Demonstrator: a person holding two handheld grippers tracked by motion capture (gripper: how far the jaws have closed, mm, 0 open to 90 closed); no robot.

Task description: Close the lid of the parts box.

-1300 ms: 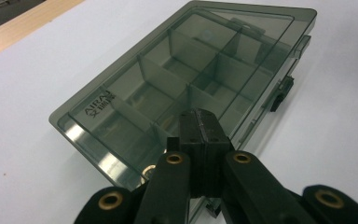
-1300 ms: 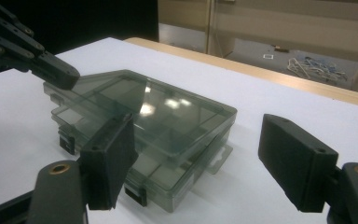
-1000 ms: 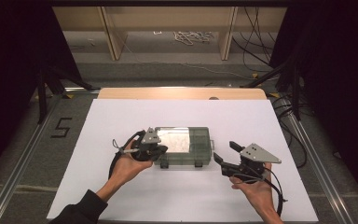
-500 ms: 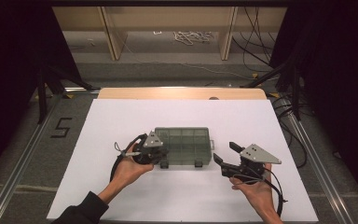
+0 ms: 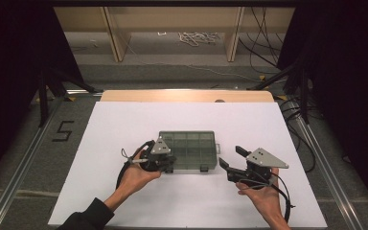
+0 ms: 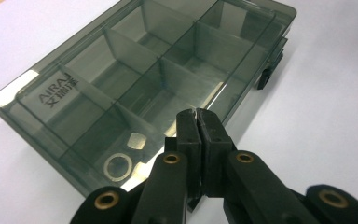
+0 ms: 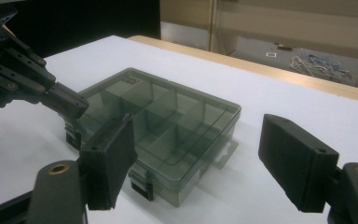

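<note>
A smoky translucent compartment box (image 5: 188,146) lies flat on the white table (image 5: 124,124), its lid down and its dividers showing through. In the left gripper view the box (image 6: 144,79) has a ring and a small square piece in its nearest compartment. My left gripper (image 5: 170,165) (image 6: 198,114) is shut, its tips pressed together at the box's front left edge. My right gripper (image 5: 231,156) (image 7: 200,154) stands open just right of the box, with nothing between its jaws. In the right gripper view the left gripper (image 7: 70,105) rests at the corner of the box (image 7: 168,126).
Black latches (image 6: 264,77) (image 7: 142,186) stick out from the box's front side. A wooden strip (image 5: 187,96) borders the table's far edge. Cables (image 5: 196,38) lie on the floor beyond. A taped "5" (image 5: 63,130) marks the floor at left.
The box lid, raised a second ago, has come down flat. My left gripper came down with it to the front edge. The right gripper has barely moved.
</note>
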